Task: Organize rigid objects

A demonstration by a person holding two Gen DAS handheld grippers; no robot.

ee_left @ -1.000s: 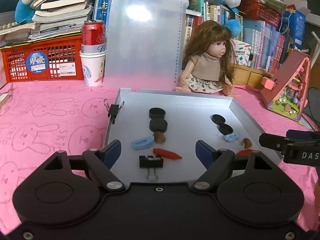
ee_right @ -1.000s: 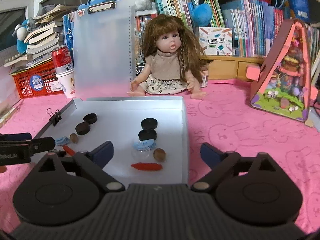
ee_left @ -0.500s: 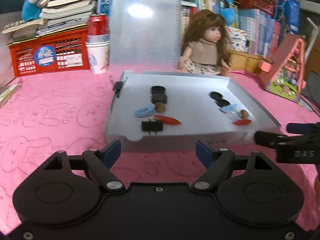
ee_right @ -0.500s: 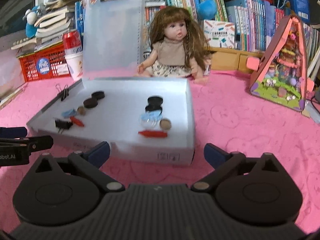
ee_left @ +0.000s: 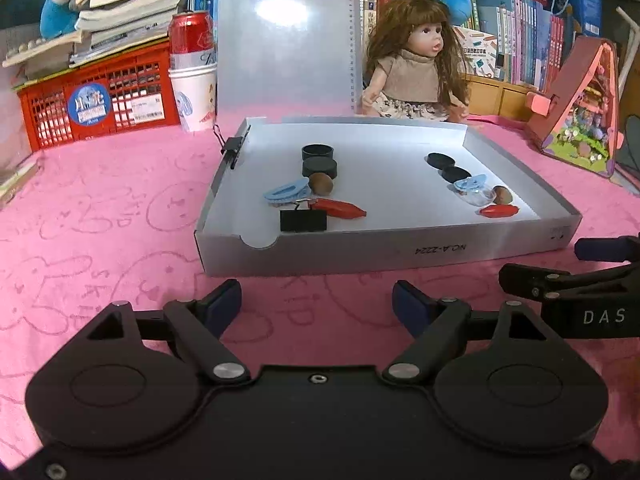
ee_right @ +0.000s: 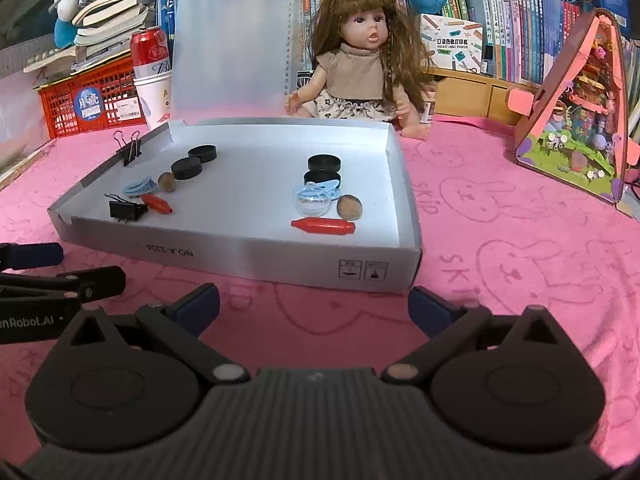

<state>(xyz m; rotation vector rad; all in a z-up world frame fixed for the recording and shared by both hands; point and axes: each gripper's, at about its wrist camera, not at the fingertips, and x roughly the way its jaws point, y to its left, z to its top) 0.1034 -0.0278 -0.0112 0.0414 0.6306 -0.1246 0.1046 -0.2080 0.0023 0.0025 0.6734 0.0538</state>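
Both grippers are pulling back and sinking low over the pink cloth (ee_left: 100, 216), so the white tray (ee_left: 400, 252), which a second ago sat right under the fingers, is now lying well ahead of them. The left gripper (ee_left: 316, 304) is opening its jaws with nothing between them; the right gripper (ee_right: 314, 306) is standing wide and empty too. Inside the tray two matching clusters are sitting apart: black caps (ee_left: 318, 152), a blue clip (ee_left: 284, 193), a brown nut (ee_left: 321, 183), a red piece (ee_left: 340, 209) and a binder clip (ee_left: 303, 221) on the left, and a similar set (ee_right: 324, 196) on the right. That retreat is looking like a wrap-up, or a pause before another pick.
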